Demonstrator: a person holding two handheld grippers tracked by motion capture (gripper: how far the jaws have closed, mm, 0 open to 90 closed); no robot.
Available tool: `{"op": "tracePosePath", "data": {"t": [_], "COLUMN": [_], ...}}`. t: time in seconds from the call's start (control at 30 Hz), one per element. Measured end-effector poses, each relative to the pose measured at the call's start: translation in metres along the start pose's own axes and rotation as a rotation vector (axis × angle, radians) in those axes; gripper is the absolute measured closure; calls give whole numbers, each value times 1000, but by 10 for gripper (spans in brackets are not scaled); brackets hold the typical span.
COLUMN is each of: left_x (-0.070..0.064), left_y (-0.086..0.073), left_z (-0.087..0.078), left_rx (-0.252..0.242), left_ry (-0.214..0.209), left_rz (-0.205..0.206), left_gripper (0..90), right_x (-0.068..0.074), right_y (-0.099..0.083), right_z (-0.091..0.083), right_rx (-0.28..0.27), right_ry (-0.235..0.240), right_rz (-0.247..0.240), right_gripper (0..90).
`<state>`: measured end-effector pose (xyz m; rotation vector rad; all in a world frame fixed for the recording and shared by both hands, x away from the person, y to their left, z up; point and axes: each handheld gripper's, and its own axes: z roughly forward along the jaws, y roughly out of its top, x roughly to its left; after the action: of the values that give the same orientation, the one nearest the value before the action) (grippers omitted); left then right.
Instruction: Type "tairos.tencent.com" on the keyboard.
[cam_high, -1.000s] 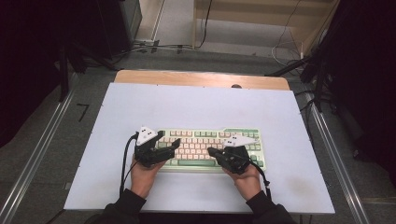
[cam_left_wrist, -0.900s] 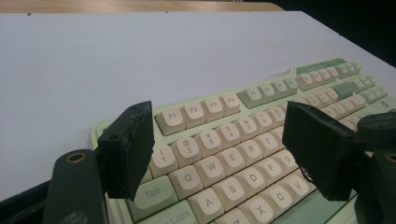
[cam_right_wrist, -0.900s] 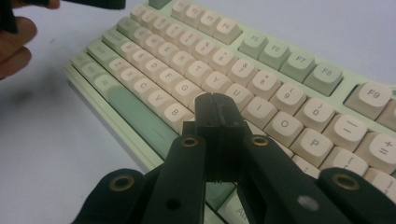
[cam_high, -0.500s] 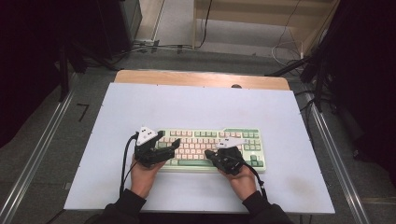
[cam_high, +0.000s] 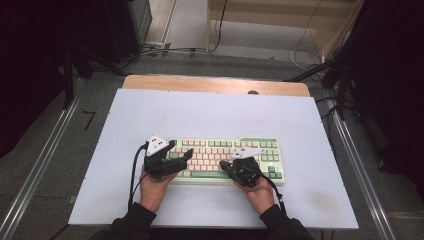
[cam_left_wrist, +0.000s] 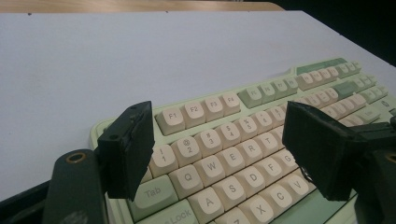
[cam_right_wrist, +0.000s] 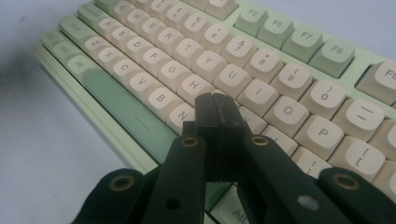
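A pale green keyboard (cam_high: 225, 155) with cream keys lies near the front of the white tabletop (cam_high: 210, 110). My left gripper (cam_high: 182, 157) hovers over the keyboard's left end. In the left gripper view this gripper (cam_left_wrist: 224, 149) is open, and the keyboard's (cam_left_wrist: 261, 93) letter rows show between its jaws. My right gripper (cam_high: 226, 164) is over the middle of the keyboard. In the right gripper view it (cam_right_wrist: 217, 109) is shut with nothing in it. Its tips rest low on the keyboard's (cam_right_wrist: 196, 51) keys near J and K.
A wooden strip (cam_high: 215, 85) runs along the table's far edge. Metal rails (cam_high: 45, 160) flank the table on both sides. Cables lie on the floor (cam_high: 200, 50) beyond it. Bare white tabletop extends behind and beside the keyboard.
My right gripper has shifted slightly left over the keys. The left gripper and the keyboard have stayed in place.
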<state>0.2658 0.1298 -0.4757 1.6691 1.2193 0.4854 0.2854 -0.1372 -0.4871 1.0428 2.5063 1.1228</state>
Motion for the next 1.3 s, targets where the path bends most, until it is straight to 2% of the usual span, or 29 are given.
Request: {"op": "tracePosePath", "data": {"t": [0.07,0.13,0.23,0.37,0.43,0.5,0.57,0.63,0.93,1.3], "left_x": [0,0,1,2,2,1,1,1,3,2], "left_y": [0,0,0,1,1,1,1,0,1,1], "left_z": [0,0,-1,-1,-1,-1,-1,-1,-3,-7], "left_rx": [1,1,-6,-7,-7,-10,-12,-11,-17,-25], "left_ry": [0,-1,2,5,5,6,7,6,6,14], "left_rz": [0,1,-1,-5,-2,-1,-2,-1,-7,3], "left_gripper": [258,258,257,257,258,257,257,257,256,250], "right_x": [0,-2,-5,-9,-12,-15,-19,-24,-45,-53], "right_y": [-2,-1,1,6,8,8,8,7,4,-1], "right_z": [2,1,-7,-23,-30,-36,-40,-42,-50,-56], "right_rx": [-4,0,-43,-111,-139,-160,-175,-180,-179,-174], "right_ry": [-4,14,35,51,30,7,-14,-26,-81,-103], "right_rz": [-9,13,34,43,41,42,55,68,122,134], "right_gripper": [877,876,859,679,510,437,321,265,189,188]}}
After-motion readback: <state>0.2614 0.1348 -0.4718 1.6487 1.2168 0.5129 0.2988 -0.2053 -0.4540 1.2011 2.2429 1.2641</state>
